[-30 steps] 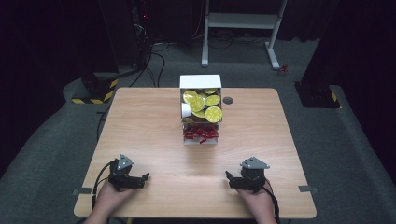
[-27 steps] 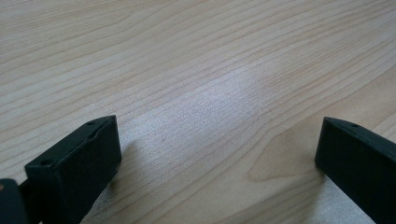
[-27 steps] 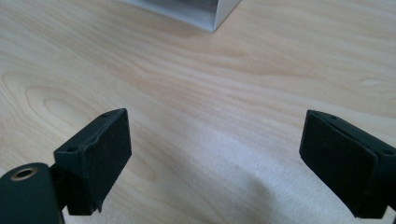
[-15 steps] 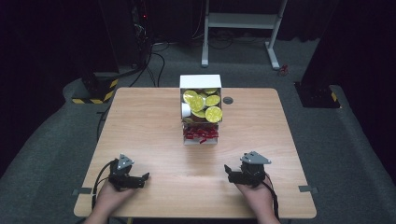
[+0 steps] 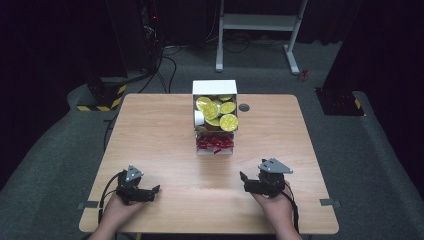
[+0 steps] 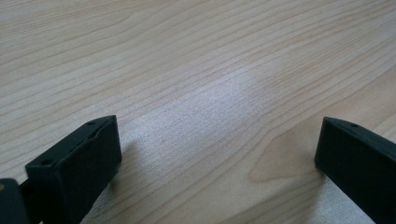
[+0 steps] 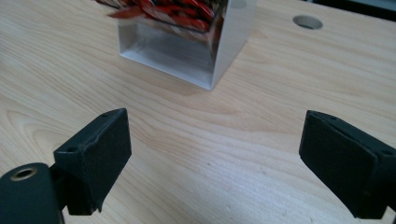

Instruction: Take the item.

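Observation:
A clear box (image 5: 215, 120) stands at the table's middle, holding yellow-lidded round cups (image 5: 228, 121) in its upper part and red wrapped pieces (image 5: 215, 144) in its lower part. In the right gripper view the box's near corner (image 7: 187, 49) lies ahead, the red pieces (image 7: 163, 9) showing at the top. My right gripper (image 5: 245, 181) is open at the front right, pointing left toward the box, jaws wide apart (image 7: 215, 154). My left gripper (image 5: 154, 192) is open at the front left, low over bare wood (image 6: 217, 144).
The wooden table (image 5: 150, 135) has a round cable hole (image 5: 244, 107) right of the box, also seen in the right gripper view (image 7: 307, 22). Cables, a white desk frame (image 5: 260, 25) and black-yellow hazard bases (image 5: 102, 95) lie on the floor beyond the far edge.
My right gripper has lifted slightly and moved a little forward and left toward the box. The left gripper and the box have stayed put.

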A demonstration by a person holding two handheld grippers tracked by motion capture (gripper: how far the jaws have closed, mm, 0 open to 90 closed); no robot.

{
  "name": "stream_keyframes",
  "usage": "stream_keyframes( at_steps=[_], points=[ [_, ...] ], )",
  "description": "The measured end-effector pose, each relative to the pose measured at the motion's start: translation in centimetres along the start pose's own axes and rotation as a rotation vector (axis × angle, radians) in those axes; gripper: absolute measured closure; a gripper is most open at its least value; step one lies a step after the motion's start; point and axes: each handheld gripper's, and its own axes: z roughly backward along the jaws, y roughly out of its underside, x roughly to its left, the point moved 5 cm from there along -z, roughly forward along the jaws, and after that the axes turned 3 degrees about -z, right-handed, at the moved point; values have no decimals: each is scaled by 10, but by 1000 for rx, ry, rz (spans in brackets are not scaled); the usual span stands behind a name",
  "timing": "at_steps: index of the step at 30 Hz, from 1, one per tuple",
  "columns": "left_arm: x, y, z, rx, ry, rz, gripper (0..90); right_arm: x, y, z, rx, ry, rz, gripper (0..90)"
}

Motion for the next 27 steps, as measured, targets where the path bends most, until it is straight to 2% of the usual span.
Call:
stream_keyframes(
  at_steps=[7, 10, 23, 27],
  points=[
    [0, 0, 0, 0, -2, 0, 9, 9, -9, 5, -18, -7, 19, 128],
    [0, 0, 0, 0, -4, -4, 10, 13, -14, 6, -11, -24, -4, 140],
    [0, 0, 0, -1, 0, 2, 13, 22, -32, 9, -48, -34, 49, 152],
    [0, 0, 0, -2, -1, 3, 16, 24, -35, 8, -52, -34, 45, 152]
  ],
)
